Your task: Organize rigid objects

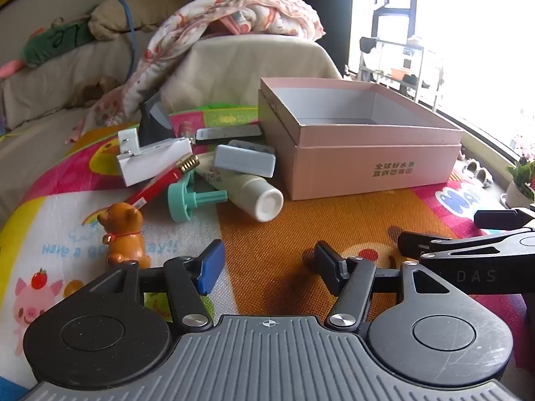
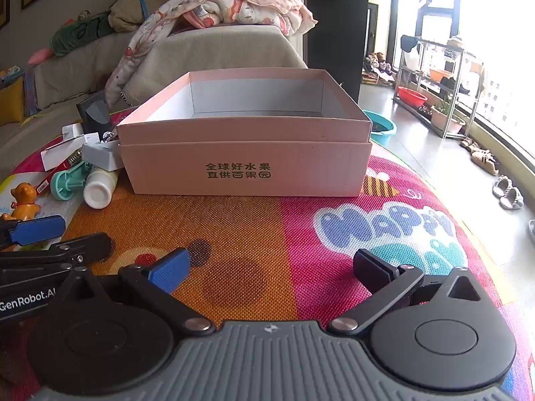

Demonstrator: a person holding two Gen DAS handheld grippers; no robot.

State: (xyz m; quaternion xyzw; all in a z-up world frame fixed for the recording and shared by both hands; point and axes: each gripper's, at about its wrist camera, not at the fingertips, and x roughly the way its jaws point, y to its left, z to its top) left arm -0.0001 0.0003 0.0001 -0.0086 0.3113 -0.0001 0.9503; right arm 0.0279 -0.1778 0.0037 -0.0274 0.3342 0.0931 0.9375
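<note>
Box (image 2: 245,170): pink, open-topped, untouched.
My left tongs (image 1: 267,269): partly spread, holding nothing.
My right tongs (image 2: 271,272): spread widest, holding nothing.

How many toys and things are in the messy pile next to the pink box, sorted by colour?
White: 2, the white carton and the white-capped bottle
Teal: 1, the teal knob
Orange: 1, the bear figurine
Red: 1, the red-handled brush
Blue-grey: 1, the grey-blue block
Black: 1, the black holder
Total: 7 that I can tell apart; a few more are half hidden.
</note>
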